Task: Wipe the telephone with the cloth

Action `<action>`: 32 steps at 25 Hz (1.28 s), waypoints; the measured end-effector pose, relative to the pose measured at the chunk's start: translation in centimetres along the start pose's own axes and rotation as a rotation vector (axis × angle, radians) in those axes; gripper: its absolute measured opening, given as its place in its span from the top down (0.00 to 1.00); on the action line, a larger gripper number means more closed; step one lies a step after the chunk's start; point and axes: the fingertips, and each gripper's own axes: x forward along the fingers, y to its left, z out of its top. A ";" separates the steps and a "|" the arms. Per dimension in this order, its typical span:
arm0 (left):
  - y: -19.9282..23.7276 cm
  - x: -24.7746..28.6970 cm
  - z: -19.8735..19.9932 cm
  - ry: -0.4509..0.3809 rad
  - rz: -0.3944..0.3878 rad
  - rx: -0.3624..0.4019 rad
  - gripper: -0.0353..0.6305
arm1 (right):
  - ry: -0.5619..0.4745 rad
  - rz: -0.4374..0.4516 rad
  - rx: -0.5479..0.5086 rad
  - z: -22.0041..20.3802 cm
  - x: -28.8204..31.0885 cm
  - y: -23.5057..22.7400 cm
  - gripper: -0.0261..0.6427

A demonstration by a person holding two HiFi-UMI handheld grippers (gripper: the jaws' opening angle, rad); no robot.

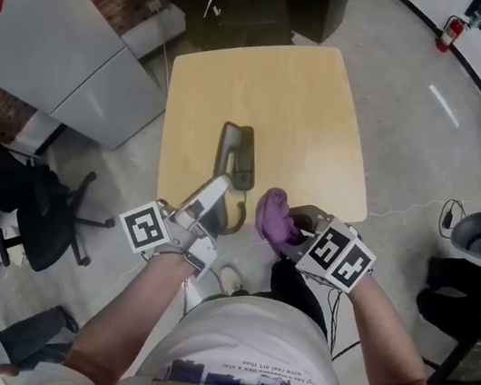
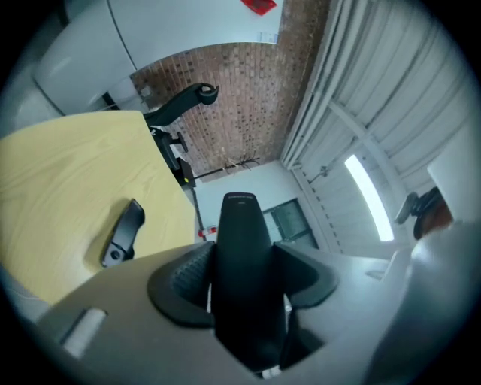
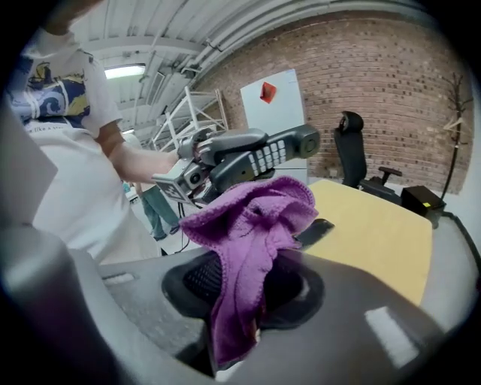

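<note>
Telephone handset, at lower centre of the head view, is clamped between the left gripper's part-open jaws. The right gripper is closed on the purple cloth. Hard rubbing could twist the handset loose or pull the cloth free.

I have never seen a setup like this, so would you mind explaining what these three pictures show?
There is no robot here: a person holds a two-fingered gripper in each hand. The head view comes from a camera on the person's head, looking down at the table. The other two come from cameras riding on the grippers, looking along their fingers. The left gripper is clamped on a handset; the right gripper pinches a purple cloth. A dark cradle lies on the table.
</note>
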 end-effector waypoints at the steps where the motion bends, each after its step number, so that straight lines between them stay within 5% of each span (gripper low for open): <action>1: 1.0 0.3 0.1 -0.004 0.049 0.023 0.56 | -0.002 -0.022 0.019 -0.4 -0.4 -1.0 0.80; 10: 10.8 2.6 1.1 -0.014 0.494 0.287 0.56 | -0.092 -0.108 0.081 -0.6 -5.1 -7.4 0.80; 16: 15.0 4.2 1.6 0.019 0.717 0.435 0.56 | -0.114 -0.073 0.112 -0.6 -6.9 -10.2 0.80; 32: 21.4 4.4 0.0 0.228 1.004 0.620 0.56 | -0.124 0.059 0.155 -2.0 -6.5 -12.1 0.80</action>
